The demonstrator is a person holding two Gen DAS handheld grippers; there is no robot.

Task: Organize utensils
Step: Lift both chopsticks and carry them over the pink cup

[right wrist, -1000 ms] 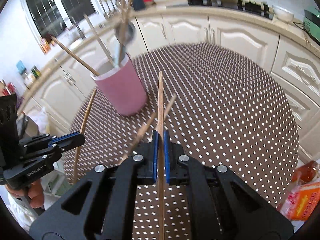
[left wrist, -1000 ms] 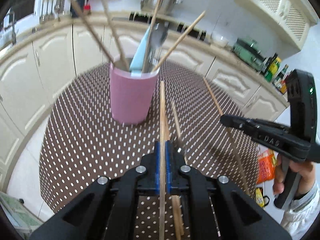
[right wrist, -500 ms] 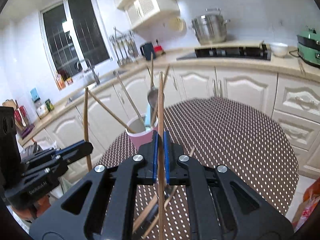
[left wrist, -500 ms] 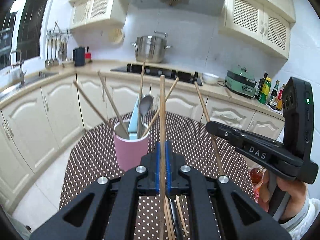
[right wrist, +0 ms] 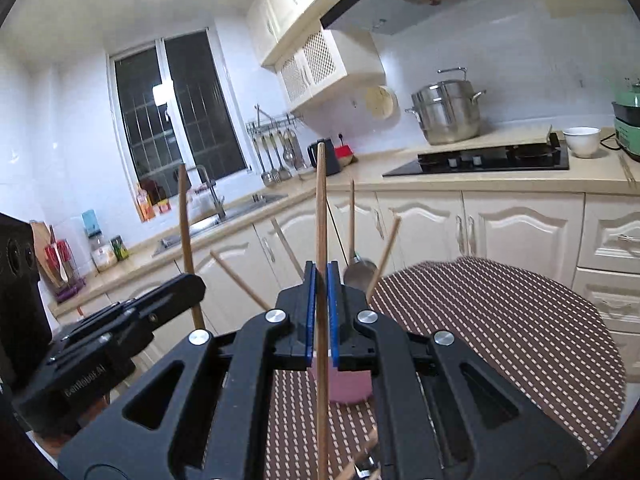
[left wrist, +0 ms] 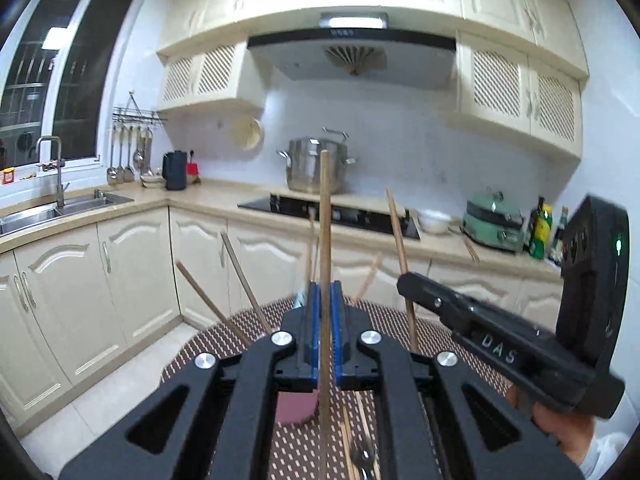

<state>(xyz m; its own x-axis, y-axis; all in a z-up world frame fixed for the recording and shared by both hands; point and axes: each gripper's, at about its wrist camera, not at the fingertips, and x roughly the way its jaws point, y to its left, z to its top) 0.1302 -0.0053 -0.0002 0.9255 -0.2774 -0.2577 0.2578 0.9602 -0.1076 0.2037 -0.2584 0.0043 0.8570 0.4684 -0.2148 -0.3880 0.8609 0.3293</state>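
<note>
My left gripper (left wrist: 325,292) is shut on a wooden chopstick (left wrist: 325,220) that stands upright between its blue pads. My right gripper (right wrist: 321,276) is likewise shut on a second upright chopstick (right wrist: 320,208). Both are raised above the dotted brown table (right wrist: 500,320). The pink cup (right wrist: 348,384) sits just beyond and below both jaws, mostly hidden, with several chopsticks and a metal spoon (right wrist: 360,272) sticking out of it. The right gripper (left wrist: 404,280) shows at the right in the left wrist view, and the left gripper (right wrist: 192,284) at the left in the right wrist view.
Loose chopsticks (left wrist: 348,440) lie on the table under the grippers. Behind it runs a cream counter with a black stove (left wrist: 332,212), a steel pot (right wrist: 446,108), a sink (left wrist: 60,208) and a green appliance (left wrist: 494,220). A hand (left wrist: 560,432) holds the right gripper.
Both grippers have risen and tipped up from looking down at the table to nearly level, each carrying its chopstick. The cup has dropped low in both views.
</note>
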